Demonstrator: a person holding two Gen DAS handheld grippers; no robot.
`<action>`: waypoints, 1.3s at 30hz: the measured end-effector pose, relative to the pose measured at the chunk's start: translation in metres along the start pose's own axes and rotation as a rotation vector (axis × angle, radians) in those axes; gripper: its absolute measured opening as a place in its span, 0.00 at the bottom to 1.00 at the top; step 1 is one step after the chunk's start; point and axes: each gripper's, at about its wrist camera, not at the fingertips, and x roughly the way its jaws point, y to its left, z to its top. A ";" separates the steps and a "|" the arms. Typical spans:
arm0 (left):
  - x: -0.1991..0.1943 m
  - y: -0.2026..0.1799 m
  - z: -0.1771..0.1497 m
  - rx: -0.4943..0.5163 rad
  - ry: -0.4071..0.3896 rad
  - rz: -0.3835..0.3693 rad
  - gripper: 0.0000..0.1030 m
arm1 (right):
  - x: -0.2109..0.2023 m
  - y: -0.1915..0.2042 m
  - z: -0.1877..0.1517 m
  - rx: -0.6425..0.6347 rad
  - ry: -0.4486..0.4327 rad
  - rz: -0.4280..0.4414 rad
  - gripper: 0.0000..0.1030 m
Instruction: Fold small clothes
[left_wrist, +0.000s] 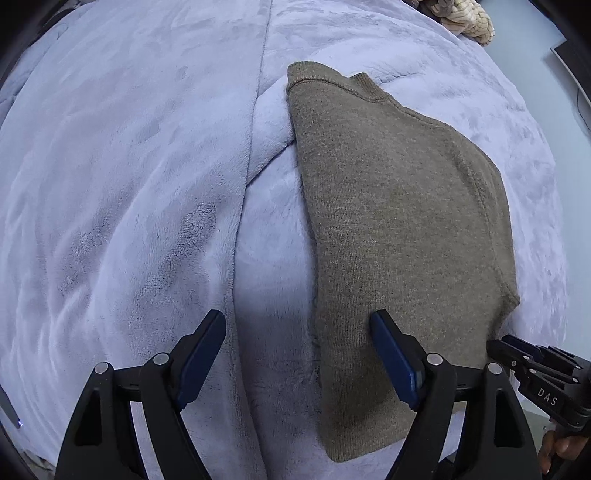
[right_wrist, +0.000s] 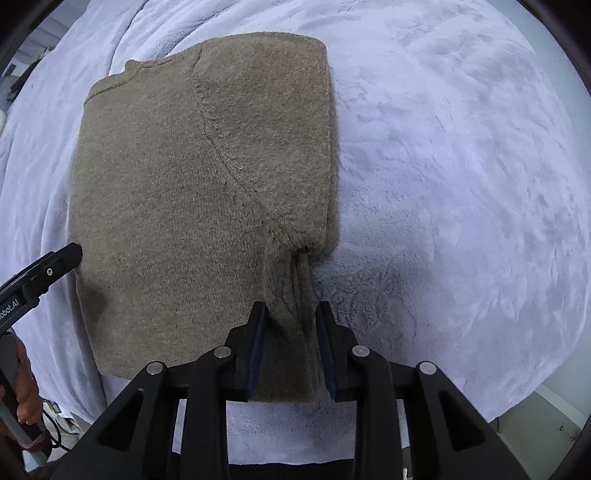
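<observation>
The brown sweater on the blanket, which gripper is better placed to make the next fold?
Right, probably. The right gripper already straddles a bunched edge of the brown sweater, its fingers close around the fabric. The left gripper is wide open, one finger over the near edge, one over the blanket.

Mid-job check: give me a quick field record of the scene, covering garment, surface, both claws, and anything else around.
garment: brown knit sweater, partly folded, lying flat
surface: pale lavender plush blanket
left claw: open, one finger over the sweater's near edge, holding nothing
right claw: fingers close either side of a bunched fold at the sweater's near right corner; whether it grips is unclear
other: cream knitted item at the far edge
</observation>
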 end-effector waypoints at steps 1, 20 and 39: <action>-0.001 -0.001 -0.001 0.000 0.003 0.002 0.79 | -0.004 0.003 -0.001 -0.004 -0.006 0.003 0.29; -0.068 -0.034 -0.018 -0.053 -0.049 0.085 0.79 | -0.089 -0.002 0.042 -0.070 -0.123 0.165 0.67; -0.091 -0.051 -0.022 -0.029 -0.080 0.124 1.00 | -0.117 0.006 0.028 -0.106 -0.221 0.035 1.00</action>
